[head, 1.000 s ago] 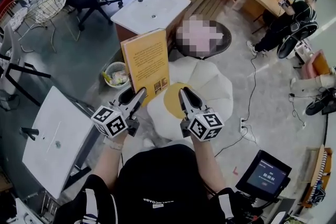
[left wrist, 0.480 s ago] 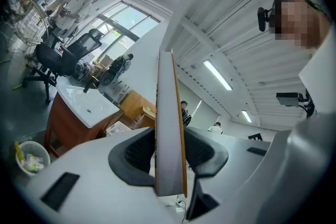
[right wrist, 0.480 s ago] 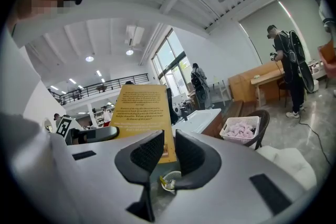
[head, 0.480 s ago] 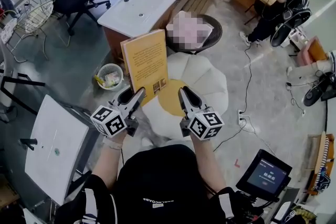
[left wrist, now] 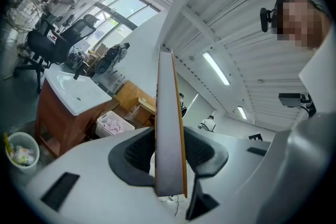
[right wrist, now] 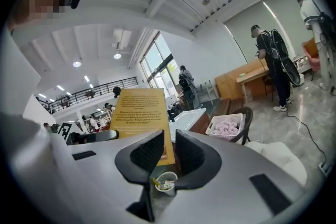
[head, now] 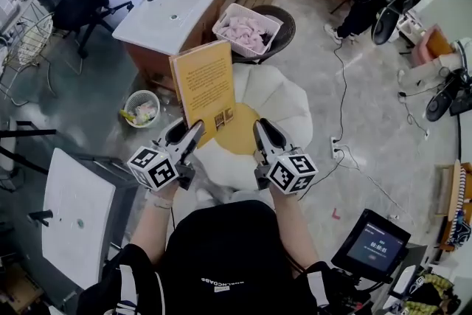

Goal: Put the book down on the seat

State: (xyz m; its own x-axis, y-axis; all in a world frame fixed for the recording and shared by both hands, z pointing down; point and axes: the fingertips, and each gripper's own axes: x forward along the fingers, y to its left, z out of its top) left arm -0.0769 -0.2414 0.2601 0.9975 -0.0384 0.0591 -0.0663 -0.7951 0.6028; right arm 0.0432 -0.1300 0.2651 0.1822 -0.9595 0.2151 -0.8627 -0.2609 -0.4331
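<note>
The left gripper (head: 190, 135) kept its jaws clamped on the bottom edge of the thin orange-yellow paperback book (head: 204, 85), which stood upright as it had a second before. The right gripper (head: 263, 130) carried nothing, its jaws a narrow gap apart. What had shifted lay beyond. The white petal-shaped seat with the yellow centre (head: 284, 103) had slid nearer beneath both grippers, and the white basin counter (head: 171, 11) had moved toward the upper left. I judged I was closing in, with the book not yet lowered.
</note>
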